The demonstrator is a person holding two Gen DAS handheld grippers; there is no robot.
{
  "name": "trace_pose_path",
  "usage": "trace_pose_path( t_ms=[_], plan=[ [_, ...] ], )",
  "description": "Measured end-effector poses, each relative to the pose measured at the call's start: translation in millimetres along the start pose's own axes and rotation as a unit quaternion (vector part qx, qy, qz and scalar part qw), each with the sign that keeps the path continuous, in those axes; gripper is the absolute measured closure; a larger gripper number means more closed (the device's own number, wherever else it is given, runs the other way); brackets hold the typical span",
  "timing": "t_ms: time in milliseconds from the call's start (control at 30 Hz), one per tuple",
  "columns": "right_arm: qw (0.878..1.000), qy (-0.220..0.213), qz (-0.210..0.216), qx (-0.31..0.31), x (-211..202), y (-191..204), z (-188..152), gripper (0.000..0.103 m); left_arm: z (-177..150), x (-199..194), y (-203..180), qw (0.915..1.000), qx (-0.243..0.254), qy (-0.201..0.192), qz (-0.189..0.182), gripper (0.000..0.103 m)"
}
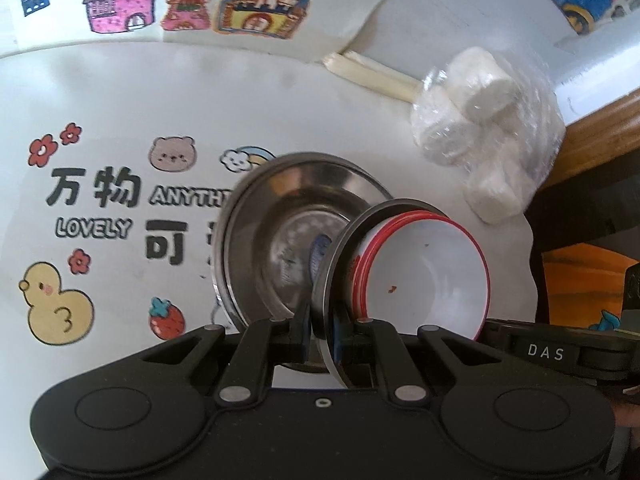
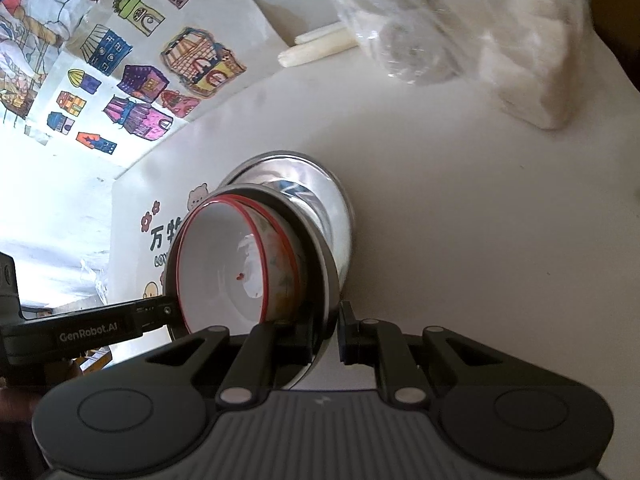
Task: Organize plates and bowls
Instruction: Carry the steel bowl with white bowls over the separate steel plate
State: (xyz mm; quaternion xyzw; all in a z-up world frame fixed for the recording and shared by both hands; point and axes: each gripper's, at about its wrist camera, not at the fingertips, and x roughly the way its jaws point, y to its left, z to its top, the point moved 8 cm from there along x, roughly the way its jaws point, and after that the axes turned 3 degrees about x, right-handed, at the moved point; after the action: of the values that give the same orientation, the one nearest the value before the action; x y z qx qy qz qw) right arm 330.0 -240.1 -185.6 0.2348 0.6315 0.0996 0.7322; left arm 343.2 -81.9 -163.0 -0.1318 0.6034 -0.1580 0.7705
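A shallow steel dish point(image 1: 326, 280) carries a white bowl with a red rim point(image 1: 428, 276), and a second red rim shows nested under it. My left gripper point(image 1: 322, 340) is shut on the dish's near rim. My right gripper point(image 2: 326, 334) is shut on the rim of the same steel dish point(image 2: 320, 264), with the white bowl point(image 2: 224, 276) to its left. Each gripper shows in the other's view: the right gripper point(image 1: 544, 350) at the right, the left gripper point(image 2: 160, 314) at the left. A larger steel bowl point(image 1: 280, 232) lies on the table just beyond the stack; I cannot tell whether they touch.
A clear bag of white rolls point(image 1: 484, 136) lies at the back right, with two cream sticks point(image 1: 372, 76) beside it. The white tablecloth point(image 1: 100, 208) has cartoon prints. Coloured house drawings point(image 1: 120, 4) lie at the far side. The wooden table edge point(image 1: 600, 120) runs along the right.
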Motion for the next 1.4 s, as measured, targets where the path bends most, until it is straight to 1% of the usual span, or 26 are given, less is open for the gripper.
trace_pose_path(
  t_ms=[267, 600, 867, 1400],
  plan=[
    [1.000, 0.003, 0.009, 0.001, 16.8, 8.7, 11.4, 0.090, 10.2, 5.6, 15.0, 0.9998, -0.008, -0.004, 0.018, 0.094],
    [1.000, 0.005, 0.010, 0.009, 31.4, 10.8, 20.6, 0.090, 18.7, 18.6, 26.3, 0.9996, -0.013, 0.001, 0.024, 0.094],
    [1.000, 0.008, 0.010, 0.013, 37.9, 12.9, 22.6, 0.090, 19.4, 24.2, 31.1, 0.9995, -0.014, 0.007, 0.027, 0.094],
    [1.000, 0.014, 0.010, 0.013, 46.7, 16.6, 24.9, 0.090, 22.0, 29.4, 37.6, 0.9991, -0.013, 0.006, 0.039, 0.094]
  ],
)
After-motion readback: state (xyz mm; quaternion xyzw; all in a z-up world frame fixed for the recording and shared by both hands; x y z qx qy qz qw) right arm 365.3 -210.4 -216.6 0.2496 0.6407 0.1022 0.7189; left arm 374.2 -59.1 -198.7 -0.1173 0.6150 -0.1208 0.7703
